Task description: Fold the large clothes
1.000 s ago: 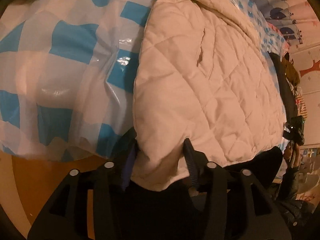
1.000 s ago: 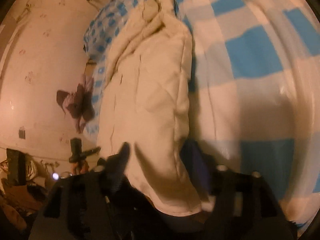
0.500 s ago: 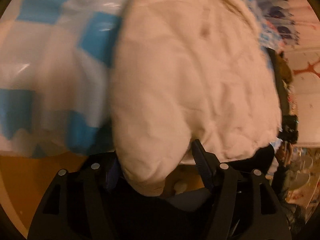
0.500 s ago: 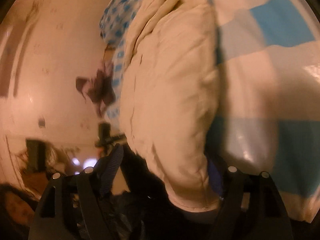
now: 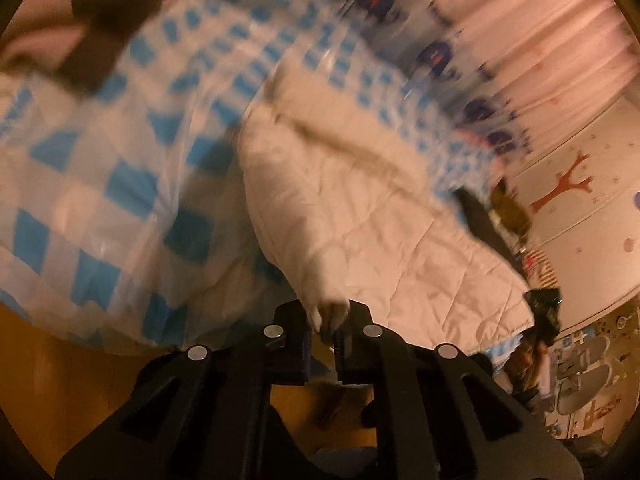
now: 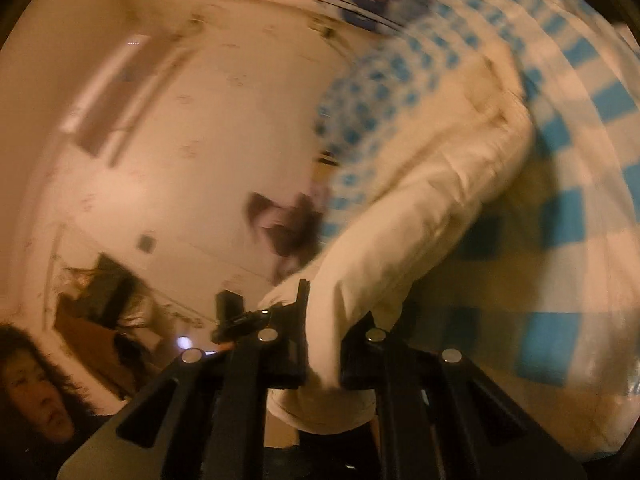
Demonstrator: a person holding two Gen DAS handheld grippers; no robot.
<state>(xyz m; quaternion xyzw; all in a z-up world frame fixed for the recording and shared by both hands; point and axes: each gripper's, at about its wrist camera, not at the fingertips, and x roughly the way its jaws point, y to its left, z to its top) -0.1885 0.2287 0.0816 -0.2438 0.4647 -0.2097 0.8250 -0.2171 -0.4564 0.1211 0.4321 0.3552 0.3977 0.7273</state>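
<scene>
Two grippers are seen clamped on one cream quilted jacket (image 5: 360,216), and both views are smeared by motion blur. In the left wrist view, the left gripper (image 5: 326,326) is closed on a narrow corner of the jacket's hem, the fabric pinched between the two black fingers (image 5: 292,320) with very little gap left. From that pinch the jacket is spread away up the frame, its diamond stitching visible, laid over a blue-and-white checked plastic sheet (image 5: 120,184). A darker seam or collar line is seen running across the far part of the garment. A dark brown object (image 5: 108,12), too blurred to be named, is seen at the top left on the sheet. An orange wooden floor (image 5: 48,360) is shown below the sheet's near edge. A wall with a red branch-shaped decal (image 5: 564,184) is seen at the right.

In the right wrist view, the right gripper (image 6: 322,344) is closed around a thick roll of the same jacket (image 6: 420,216), with the padded edge bulging out beneath the fingers (image 6: 356,352). The garment is stretched from the grip up toward the upper right, across the checked sheet (image 6: 580,240). A dark crumpled garment (image 6: 284,224) is seen beside the jacket's left edge. A pale wall (image 6: 200,120) fills the left half, and a person's face (image 6: 36,396) appears at the bottom left corner.
</scene>
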